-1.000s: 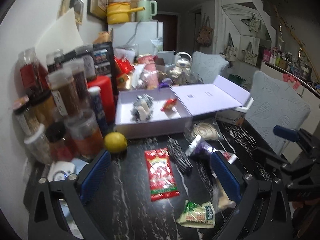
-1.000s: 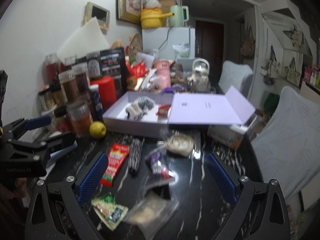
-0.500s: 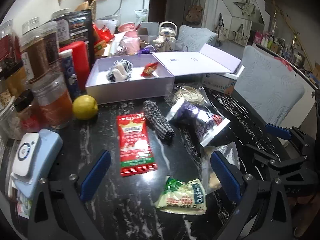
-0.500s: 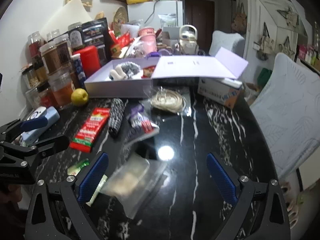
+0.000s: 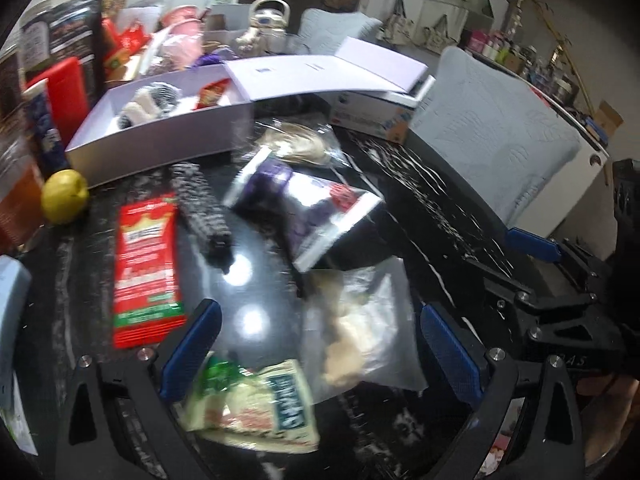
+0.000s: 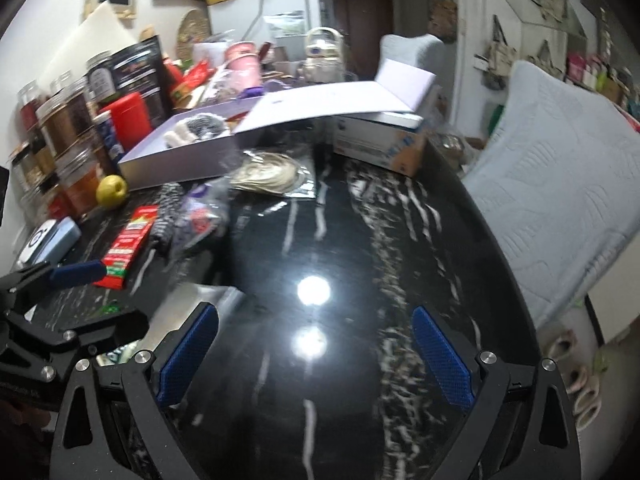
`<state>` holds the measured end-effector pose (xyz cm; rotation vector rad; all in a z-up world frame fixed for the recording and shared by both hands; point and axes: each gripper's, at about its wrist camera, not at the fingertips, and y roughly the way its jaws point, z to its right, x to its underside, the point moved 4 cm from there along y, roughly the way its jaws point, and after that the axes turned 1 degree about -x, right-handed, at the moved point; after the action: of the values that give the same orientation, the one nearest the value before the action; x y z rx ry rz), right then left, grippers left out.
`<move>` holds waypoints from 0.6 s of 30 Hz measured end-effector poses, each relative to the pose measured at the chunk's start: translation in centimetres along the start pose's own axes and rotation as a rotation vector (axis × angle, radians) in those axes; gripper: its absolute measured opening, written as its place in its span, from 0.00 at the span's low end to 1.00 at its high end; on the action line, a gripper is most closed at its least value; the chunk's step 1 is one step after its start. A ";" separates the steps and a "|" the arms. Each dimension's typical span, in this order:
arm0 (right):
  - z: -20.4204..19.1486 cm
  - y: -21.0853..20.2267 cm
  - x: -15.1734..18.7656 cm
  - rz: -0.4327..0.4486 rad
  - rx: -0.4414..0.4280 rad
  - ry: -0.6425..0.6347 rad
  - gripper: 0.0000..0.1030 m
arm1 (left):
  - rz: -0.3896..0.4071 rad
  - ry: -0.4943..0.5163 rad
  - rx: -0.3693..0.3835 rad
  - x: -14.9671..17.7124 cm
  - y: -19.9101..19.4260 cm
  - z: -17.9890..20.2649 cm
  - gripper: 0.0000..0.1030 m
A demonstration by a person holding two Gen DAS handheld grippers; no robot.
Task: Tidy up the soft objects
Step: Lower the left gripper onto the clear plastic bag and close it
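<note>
In the left wrist view the left gripper (image 5: pixel 318 350) is spread wide above the black marble table (image 5: pixel 432 200), holding nothing. Between its blue pads lie a green-and-white packet (image 5: pixel 256 404) and a clear bag (image 5: pixel 360 336) of pale lumps, the two overlapping at the near edge. Beyond them sit a silver-and-purple pouch (image 5: pixel 308 212), a dark striped roll (image 5: pixel 202 208) and a red packet (image 5: pixel 146 264), side by side. A yellow fruit (image 5: pixel 65 196) rests just beside the open lavender box (image 5: pixel 160 136), which holds a striped soft bundle (image 5: pixel 148 106) and a small red wrapper (image 5: pixel 212 94). A coil in a clear wrapper (image 5: pixel 298 142) lies close to the box front. The right gripper (image 5: pixel 532 256) shows at the right edge, well apart from the packets.

In the right wrist view the right gripper (image 6: pixel 314 350) is also wide open and empty, over a bare glossy stretch of table (image 6: pixel 400 240). The packets crowd the left side, partly hidden by the left gripper (image 6: pixel 76 296). Jars (image 6: pixel 72 140) line the wall behind the box (image 6: pixel 176 160). The picture is blurred
</note>
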<state>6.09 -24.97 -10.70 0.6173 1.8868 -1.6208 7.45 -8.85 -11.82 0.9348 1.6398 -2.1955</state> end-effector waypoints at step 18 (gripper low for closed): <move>4.4 0.4 0.7 -0.014 0.007 0.134 0.96 | -0.074 0.070 -0.053 0.3 4.0 2.3 0.48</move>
<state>6.33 -29.25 -11.91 0.7334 1.9854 -1.6316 8.60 -12.28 -14.64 0.9619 1.7824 -2.1778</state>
